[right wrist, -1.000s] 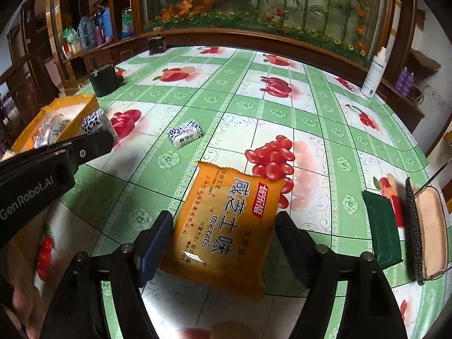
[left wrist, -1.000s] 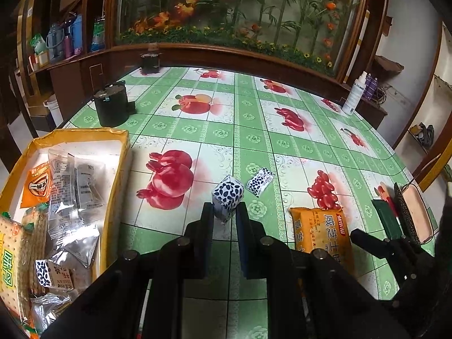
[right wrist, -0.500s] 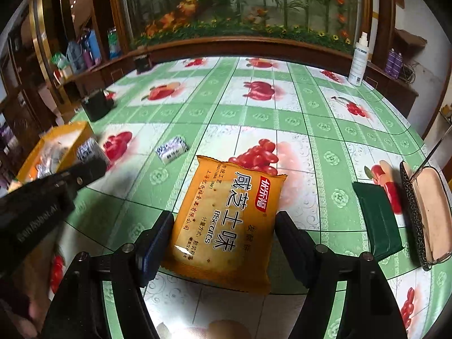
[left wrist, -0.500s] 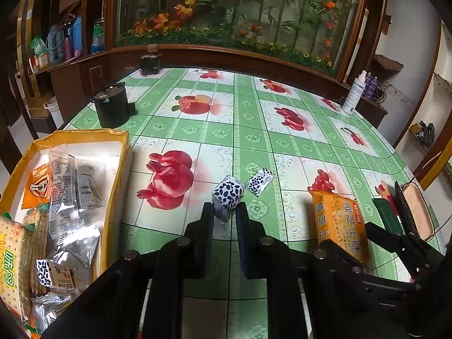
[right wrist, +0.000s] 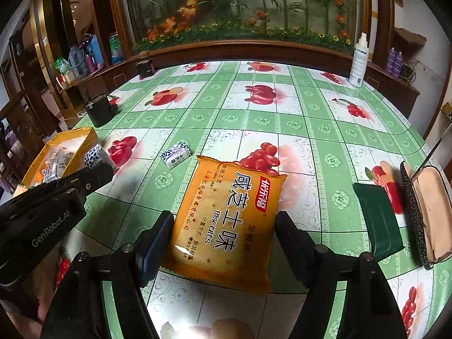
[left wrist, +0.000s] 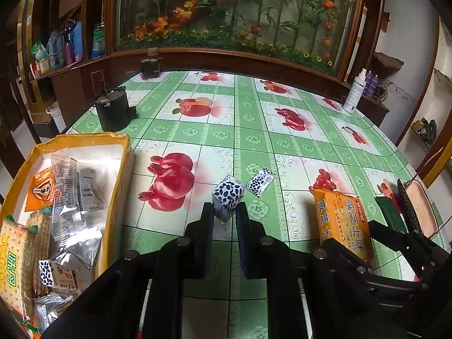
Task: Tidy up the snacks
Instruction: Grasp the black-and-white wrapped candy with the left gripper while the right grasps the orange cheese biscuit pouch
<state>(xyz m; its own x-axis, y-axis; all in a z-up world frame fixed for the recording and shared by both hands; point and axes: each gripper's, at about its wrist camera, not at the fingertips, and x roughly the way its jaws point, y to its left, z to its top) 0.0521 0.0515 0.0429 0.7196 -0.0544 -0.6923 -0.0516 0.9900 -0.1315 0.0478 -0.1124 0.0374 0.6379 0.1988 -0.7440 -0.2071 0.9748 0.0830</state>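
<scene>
My left gripper (left wrist: 223,220) is shut on a small blue-and-white spotted snack pack (left wrist: 227,197) and holds it above the table; the pack also shows in the right wrist view (right wrist: 95,156). A second spotted pack (left wrist: 260,181) lies on the tablecloth just beyond, also seen from the right wrist (right wrist: 175,156). My right gripper (right wrist: 224,226) is shut on an orange biscuit packet (right wrist: 226,220), held off the cloth; the packet shows in the left wrist view (left wrist: 340,221). A yellow box (left wrist: 84,141) of several snacks sits at the left.
A green wrapper (right wrist: 377,223) and an open glasses case (right wrist: 426,206) lie at the right. Two black pots (left wrist: 113,110) (left wrist: 150,67) stand at the far left, a white spray bottle (left wrist: 354,93) at the far right edge. Wooden ledge and planter wall behind.
The right gripper has closed on the biscuit packet and lifted it, tilting it up off the cloth. The left gripper has stayed still with the spotted pack.
</scene>
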